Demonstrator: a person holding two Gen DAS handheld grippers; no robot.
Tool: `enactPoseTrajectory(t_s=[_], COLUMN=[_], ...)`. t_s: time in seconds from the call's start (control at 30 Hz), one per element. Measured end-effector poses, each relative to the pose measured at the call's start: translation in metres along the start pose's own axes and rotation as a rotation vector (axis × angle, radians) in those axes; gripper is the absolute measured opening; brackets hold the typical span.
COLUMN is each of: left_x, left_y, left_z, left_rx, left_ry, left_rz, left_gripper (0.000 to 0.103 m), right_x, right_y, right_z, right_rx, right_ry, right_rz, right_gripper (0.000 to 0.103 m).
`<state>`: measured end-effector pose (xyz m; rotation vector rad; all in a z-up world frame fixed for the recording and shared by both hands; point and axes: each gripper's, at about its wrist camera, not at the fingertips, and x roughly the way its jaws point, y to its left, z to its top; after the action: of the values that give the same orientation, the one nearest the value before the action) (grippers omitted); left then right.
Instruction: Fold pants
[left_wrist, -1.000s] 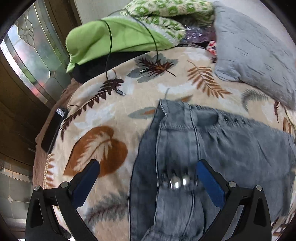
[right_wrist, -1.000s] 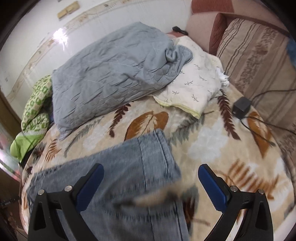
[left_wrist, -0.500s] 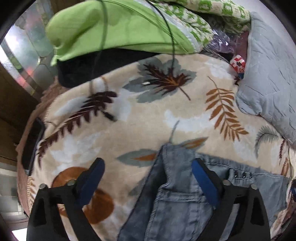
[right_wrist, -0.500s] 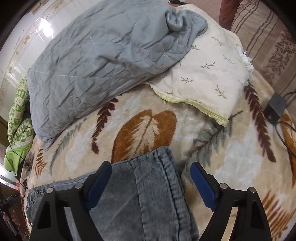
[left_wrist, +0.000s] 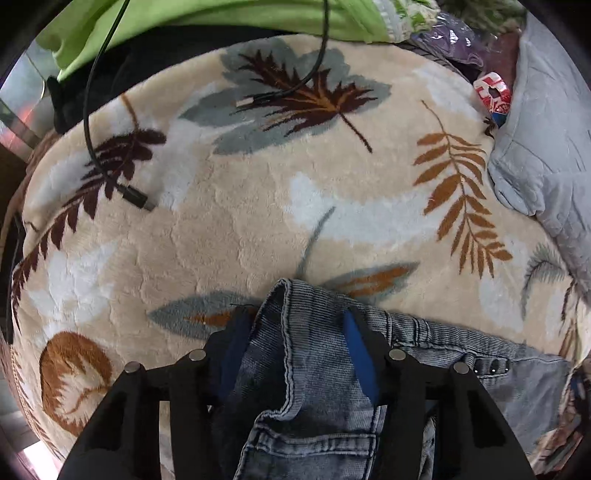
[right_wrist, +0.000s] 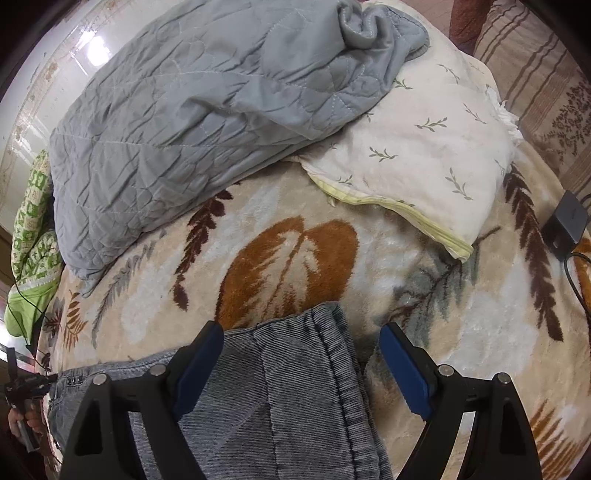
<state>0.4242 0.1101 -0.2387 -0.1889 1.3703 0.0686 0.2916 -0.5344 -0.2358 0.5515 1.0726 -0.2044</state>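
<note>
While the pants (left_wrist: 314, 373) lay on the leafy blanket (left_wrist: 236, 229), the left gripper (left_wrist: 291, 354) was pinched on their waist corner. The right gripper (right_wrist: 301, 363) was spread wide around the leg end, holding nothing. If it stayed open, that end could slide and the fold would go crooked. One pair of pants, two grippers, two cables (left_wrist: 110, 173), one gray quilt (right_wrist: 192, 110) and one white pillow (right_wrist: 417, 155) were there.

The bed (right_wrist: 480, 325), covered by a cream leaf-print blanket (left_wrist: 258, 221), carries grey denim pants (right_wrist: 295, 398), a grey quilt (right_wrist: 192, 122), a sprig-print white pillow (right_wrist: 424, 158), a black adapter (right_wrist: 567, 218), two black cables (left_wrist: 88, 122) and a green cloth (left_wrist: 221, 14).
</note>
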Motion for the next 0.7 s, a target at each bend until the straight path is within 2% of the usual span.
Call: enactPoseTrajectory(t_s=[0.07, 0.1, 0.2, 0.27, 0.33, 0.37, 0.4, 0.43, 0.47, 0.53, 0.57, 0.67, 0.7], left_x=[-0.001, -0.001, 0.002, 0.004, 0.006, 0.006, 0.005, 0.004, 0.003, -0.005, -0.007, -0.015, -0.020], left_y=[-0.002, -0.003, -0.013, -0.015, -0.021, -0.020, -0.019, -0.016, -0.016, -0.012, -0.014, -0.023, -0.023], left_z=[0.001, 0.001, 0.001, 0.002, 0.003, 0.004, 0.004, 0.003, 0.001, -0.004, -0.005, -0.008, -0.009], left_rx=[0.005, 0.007, 0.027, 0.033, 0.032, 0.026, 0.021, 0.017, 0.021, 0.040, 0.048, 0.079, 0.078], left_ry=[-0.017, -0.022, -0.041, -0.047, -0.049, -0.051, -0.053, -0.059, -0.068, -0.079, -0.084, -0.113, -0.126], left_rz=[-0.013, -0.021, -0.009, -0.008, -0.009, -0.017, -0.020, -0.022, -0.022, -0.038, -0.037, -0.013, -0.014], left_gripper=[0.041, 0.039, 0.039, 0.044, 0.044, 0.043, 0.043, 0.038, 0.027, 0.018, 0.015, 0.012, 0.011], right_x=[-0.001, 0.000, 0.005, 0.009, 0.016, 0.020, 0.025, 0.030, 0.034, 0.044, 0.050, 0.054, 0.051], right_y=[-0.003, -0.004, -0.004, -0.002, 0.001, 0.003, 0.005, 0.008, 0.011, 0.014, 0.015, 0.025, 0.029], right_z=[0.003, 0.003, 0.004, 0.001, -0.002, -0.004, -0.007, -0.007, -0.007, -0.007, -0.007, -0.007, -0.006], right_rx=[0.007, 0.006, -0.028, -0.043, -0.055, -0.042, -0.051, -0.064, -0.075, -0.088, -0.089, -0.143, -0.163], right_ry=[0.000, 0.003, 0.030, 0.036, 0.048, -0.015, -0.008, 0.001, 0.004, 0.030, 0.042, 0.027, 0.023], right_rz=[0.012, 0.016, -0.010, -0.012, -0.011, 0.038, 0.026, 0.014, 0.011, 0.001, -0.015, -0.070, -0.084], right_gripper=[0.089, 0.089, 0.089, 0.089, 0.089, 0.089, 0.089, 0.088, 0.085, 0.069, 0.065, 0.048, 0.027])
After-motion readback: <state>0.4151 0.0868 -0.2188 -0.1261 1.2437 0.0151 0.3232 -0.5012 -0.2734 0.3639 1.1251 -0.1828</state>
